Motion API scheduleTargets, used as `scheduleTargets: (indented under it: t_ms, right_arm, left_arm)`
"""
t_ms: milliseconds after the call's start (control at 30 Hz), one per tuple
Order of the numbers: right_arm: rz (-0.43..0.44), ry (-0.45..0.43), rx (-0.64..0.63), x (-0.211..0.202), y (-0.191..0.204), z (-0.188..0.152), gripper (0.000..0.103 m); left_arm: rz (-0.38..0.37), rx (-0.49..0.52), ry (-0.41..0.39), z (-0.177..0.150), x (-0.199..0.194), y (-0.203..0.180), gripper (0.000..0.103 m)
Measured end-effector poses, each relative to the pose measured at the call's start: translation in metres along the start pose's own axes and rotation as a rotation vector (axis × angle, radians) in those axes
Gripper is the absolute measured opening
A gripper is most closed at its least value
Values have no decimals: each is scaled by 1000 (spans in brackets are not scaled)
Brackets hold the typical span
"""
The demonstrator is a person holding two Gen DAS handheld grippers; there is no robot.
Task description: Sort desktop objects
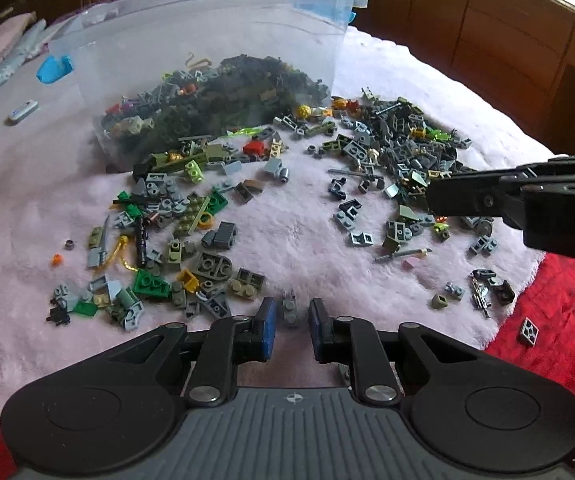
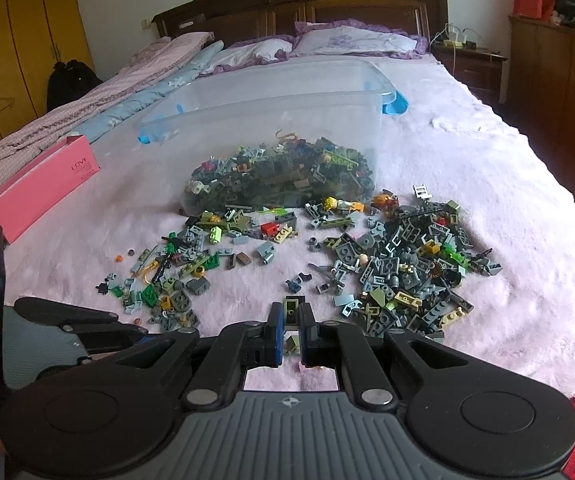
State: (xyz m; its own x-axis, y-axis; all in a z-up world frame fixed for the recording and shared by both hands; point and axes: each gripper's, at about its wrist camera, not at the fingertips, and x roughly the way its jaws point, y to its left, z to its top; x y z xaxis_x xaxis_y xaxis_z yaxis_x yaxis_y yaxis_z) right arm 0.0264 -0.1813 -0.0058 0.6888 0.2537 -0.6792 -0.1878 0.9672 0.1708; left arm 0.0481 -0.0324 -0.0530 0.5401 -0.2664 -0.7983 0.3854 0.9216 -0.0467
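As the two wrist views showed, we held the left gripper (image 1: 290,330) low over the pink fleece blanket (image 1: 295,240), its jaws parted, with a small grey brick (image 1: 289,308) lying on the blanket between the blue pads, apparently ungripped. That brick sat just ahead of the fingertips, its long axis running near to far, roughly in line with the fingers. Our right gripper (image 2: 290,326) stood nearly closed on a small olive-and-dark brick (image 2: 291,307) pinched between its pads; whether it was lifted clear of the blanket we could not tell. Loose bricks lay in two spreads: a left scatter (image 1: 175,240) with green plates, and a denser, mostly grey right pile (image 1: 403,156). Beyond both, at the far side, stood the clear plastic bin (image 1: 215,40), already holding a heap of bricks. We judged the left gripper the nearer tool for the grey brick, needing only closure. Where the held olive brick belonged, bin or pile, these views did not settle.
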Motion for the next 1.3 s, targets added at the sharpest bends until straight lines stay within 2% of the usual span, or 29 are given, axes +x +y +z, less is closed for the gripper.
scheduleTargets:
  t_ms: [200,600,1300]
  right_arm:
    - [1,-6,-1,-1,-1,1,8]
    - [13,-30,-31,-3,4,15,8]
    - [29,-155,-109,3,16,85,8]
  left_arm:
    - [1,-5,-45,6,-11,-1,9]
    - [33,-43,-151,45,-45,6,9]
    - [91,-51,-284,106,-60,22,9]
